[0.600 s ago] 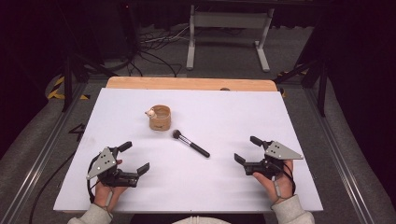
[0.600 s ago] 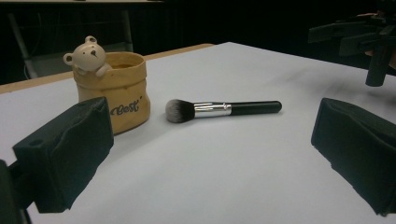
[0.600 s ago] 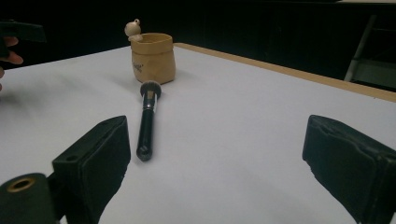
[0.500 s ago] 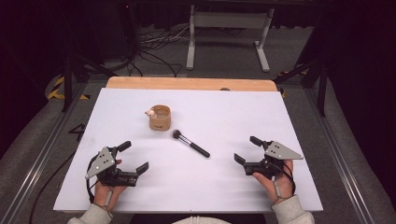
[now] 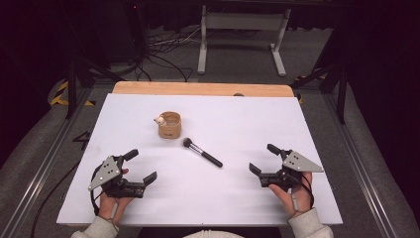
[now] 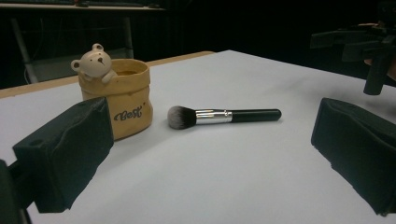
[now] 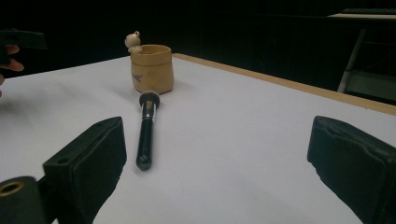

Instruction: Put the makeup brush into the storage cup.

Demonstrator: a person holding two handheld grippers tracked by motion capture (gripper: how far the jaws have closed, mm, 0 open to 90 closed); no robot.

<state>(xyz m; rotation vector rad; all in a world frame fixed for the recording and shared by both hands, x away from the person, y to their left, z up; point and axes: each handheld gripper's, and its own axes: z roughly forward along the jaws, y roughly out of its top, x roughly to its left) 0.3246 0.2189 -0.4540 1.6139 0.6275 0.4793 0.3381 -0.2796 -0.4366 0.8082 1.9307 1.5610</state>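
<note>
A tan pot [image 5: 170,125] [image 6: 121,100] [image 7: 152,69] with a small bear figure on its rim stands upright on the white table top [image 5: 237,124]. A makeup brush [image 5: 202,152] [image 6: 224,115] [image 7: 146,129] with a black handle, silver ferrule and dark bristles lies flat just right of the pot. My left gripper [image 5: 140,167] [image 6: 210,158] rests near the front left, open and empty. My right gripper [image 5: 262,159] [image 7: 219,163] rests near the front right, open and empty, its jaws facing the brush handle's end.
A wooden strip [image 5: 203,89] runs along the table's far edge. Beyond it are a metal stand [image 5: 242,34] and cables [image 5: 163,49] on the floor. Rails [image 5: 44,163] flank the table on both sides.
</note>
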